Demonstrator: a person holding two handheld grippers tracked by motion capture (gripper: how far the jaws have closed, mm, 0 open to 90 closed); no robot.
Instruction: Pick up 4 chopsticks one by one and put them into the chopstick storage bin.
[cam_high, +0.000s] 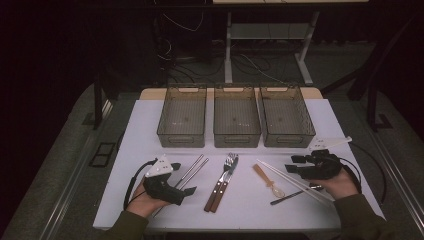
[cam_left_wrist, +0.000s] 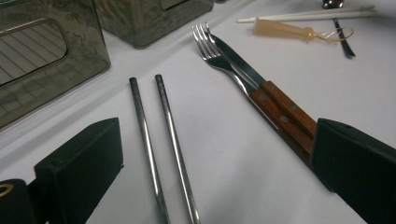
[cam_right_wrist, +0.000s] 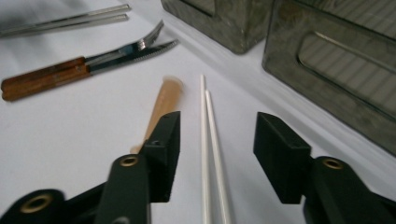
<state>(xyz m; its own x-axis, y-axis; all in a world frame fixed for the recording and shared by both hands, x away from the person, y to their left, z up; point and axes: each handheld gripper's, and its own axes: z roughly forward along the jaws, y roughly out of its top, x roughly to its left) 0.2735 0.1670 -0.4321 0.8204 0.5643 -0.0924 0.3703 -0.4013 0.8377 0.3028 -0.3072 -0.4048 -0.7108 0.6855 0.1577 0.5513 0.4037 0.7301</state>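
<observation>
the right claw (cam_right_wrist: 217, 154), jaws apart, straddles two thin white plastic chopsticks (cam_right_wrist: 210, 154); pinching off-centre could scatter them.

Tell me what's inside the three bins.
All three bins look empty; ribbed floors show through. The near inside corners are hidden by their tinted front walls.

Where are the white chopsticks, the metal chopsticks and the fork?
white chopsticks (cam_right_wrist: 211, 154): right gripper view, mid-length of the pair, between the jaws.
metal chopsticks (cam_left_wrist: 161, 140): left gripper view, mid-length of the pair.
fork (cam_left_wrist: 205, 42): left gripper view, on the tines.
</observation>
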